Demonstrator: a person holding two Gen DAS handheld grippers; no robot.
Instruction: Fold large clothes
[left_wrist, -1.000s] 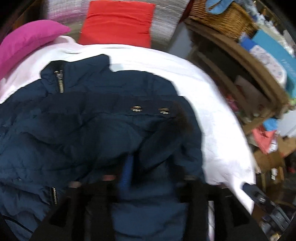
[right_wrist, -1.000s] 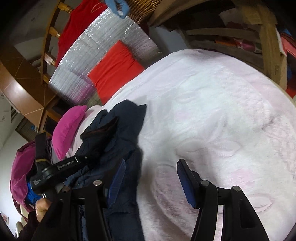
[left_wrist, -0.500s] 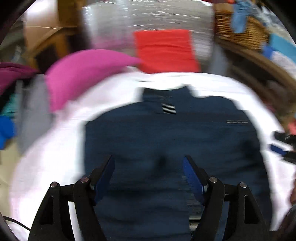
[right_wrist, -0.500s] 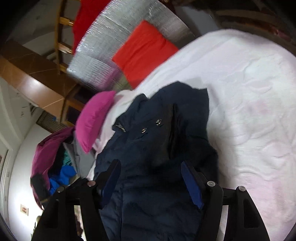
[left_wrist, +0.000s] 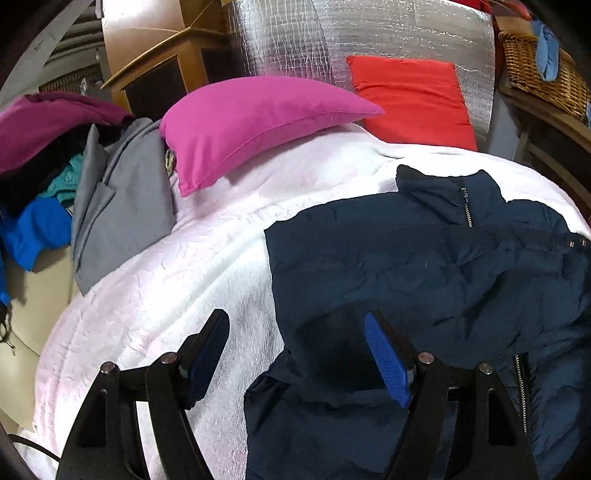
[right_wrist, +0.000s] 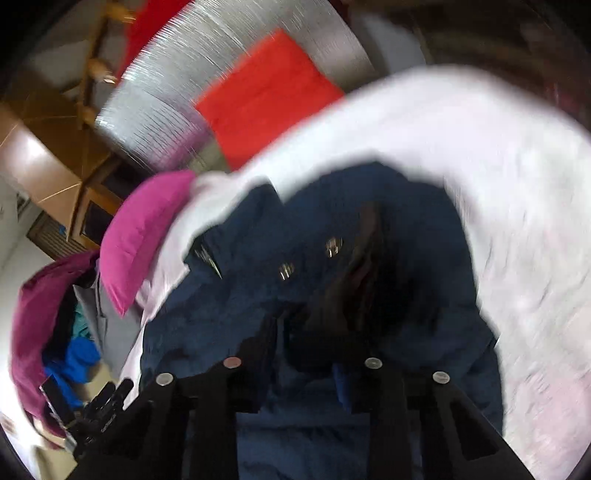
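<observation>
We were mid-fold on the navy jacket (left_wrist: 424, 280): right gripper (right_wrist: 306, 365) jaws closing on its fabric, left gripper (left_wrist: 295, 354) jaws wide and empty beside its edge, needing a hold next.

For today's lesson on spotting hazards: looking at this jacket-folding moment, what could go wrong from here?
1. The right tongs are closing on bunched jacket fabric; they may pinch several layers, so a pull could drag the whole jacket instead of one flap.
2. The left tongs are open at the jacket's edge over the blanket; closing here might catch blanket too.
3. The zipper could snag.
</observation>
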